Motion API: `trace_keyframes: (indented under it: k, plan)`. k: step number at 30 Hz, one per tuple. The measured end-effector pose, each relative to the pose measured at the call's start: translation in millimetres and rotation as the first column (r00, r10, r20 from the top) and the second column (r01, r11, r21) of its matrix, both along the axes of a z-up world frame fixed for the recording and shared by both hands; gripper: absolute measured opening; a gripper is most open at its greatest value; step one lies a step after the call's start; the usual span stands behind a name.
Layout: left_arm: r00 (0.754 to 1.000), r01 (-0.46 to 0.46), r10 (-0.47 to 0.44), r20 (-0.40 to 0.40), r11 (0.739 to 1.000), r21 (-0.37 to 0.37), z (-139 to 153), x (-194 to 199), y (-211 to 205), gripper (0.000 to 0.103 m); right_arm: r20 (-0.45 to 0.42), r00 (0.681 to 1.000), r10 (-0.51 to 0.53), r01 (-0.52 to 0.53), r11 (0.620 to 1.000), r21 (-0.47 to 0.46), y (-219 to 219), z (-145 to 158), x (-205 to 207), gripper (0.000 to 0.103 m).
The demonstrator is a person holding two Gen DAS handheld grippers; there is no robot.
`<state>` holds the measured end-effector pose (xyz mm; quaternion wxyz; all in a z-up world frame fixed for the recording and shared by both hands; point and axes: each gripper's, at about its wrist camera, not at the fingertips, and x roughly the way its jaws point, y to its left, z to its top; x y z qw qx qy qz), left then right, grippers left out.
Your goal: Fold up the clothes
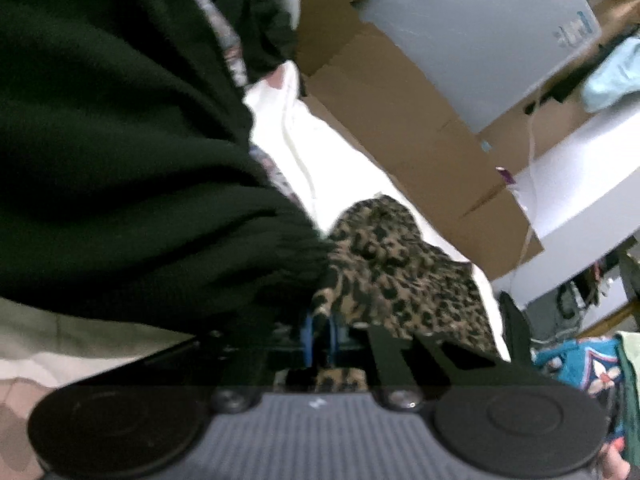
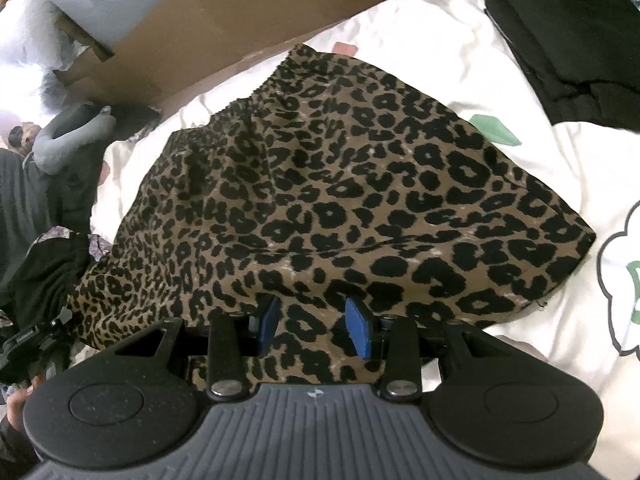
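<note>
Right hand-held gripper (image 2: 314, 326): blue pads (image 2: 359, 332) stand apart, w/ the near edge of the leopard-print garment (image 2: 320, 200) running between them; the pads do not press the cloth, so it's parted and holding nothing. Left hand-held gripper (image 1: 320, 334): blue pads close together, pinched on a corner of the same leopard-print garment, w/ a strip of the print also showing below the pads near the body. View there is blurred.

The garment lies spread across a white bedspread (image 2: 460, 60) w/ green and pink printed shapes; in the right wrist view it covers most of the middle, far edge toward a brown cardboard box (image 2: 240, 12). A stack of folded black clothes (image 2: 568, 40) sits at the far right on the bedspread, apart from the leopard piece. A grey rounded cushion (image 2: 68, 136) lies at left by the box.

In the left wrist view a dark green sleeve (image 1: 120, 160) fills the left half, just beside the pinched corner. Cardboard box (image 1: 400, 120) behind, a grey plastic-wrapped panel (image 1: 480, 32) leaning on it. Floral blue cloth (image 1: 580, 368) at lower right.
</note>
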<state>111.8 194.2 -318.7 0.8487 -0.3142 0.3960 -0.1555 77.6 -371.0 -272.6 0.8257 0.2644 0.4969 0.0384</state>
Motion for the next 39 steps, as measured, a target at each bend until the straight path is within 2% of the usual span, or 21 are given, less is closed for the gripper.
trace_keyframes:
  k: [6,12,15,22,25,29,39]
  plan:
    - [0.998,0.055,-0.054,0.038,0.998,-0.018,22,-3,-21,0.008,0.047,0.997,0.059,-0.059,0.998,0.012,21,14,6,0.044]
    - [0.996,0.084,-0.084,0.044,0.996,-0.011,37,8,-53,0.006,0.083,0.99,0.118,-0.118,0.993,0.005,45,28,13,0.044]
    - [0.992,0.123,-0.123,0.035,0.992,0.012,46,12,-74,0.006,0.101,0.985,0.138,-0.139,0.99,-0.003,55,34,13,0.044]
    - [0.976,0.214,-0.214,0.033,0.977,0.005,62,19,-119,0.005,0.153,0.971,0.182,-0.181,0.983,-0.022,76,48,11,0.044]
    - [0.97,0.244,-0.244,0.024,0.97,0.009,64,22,-136,0.005,0.188,0.957,0.22,-0.22,0.975,-0.024,91,56,9,0.044]
    - [0.961,0.276,-0.276,0.012,0.961,0.01,64,25,-155,0.005,0.183,0.954,0.237,-0.244,0.97,0.011,103,57,9,0.044]
    - [0.933,0.358,-0.358,-0.028,0.934,0.009,61,25,-194,0.005,0.186,0.942,0.28,-0.291,0.956,0.032,134,59,7,0.044]
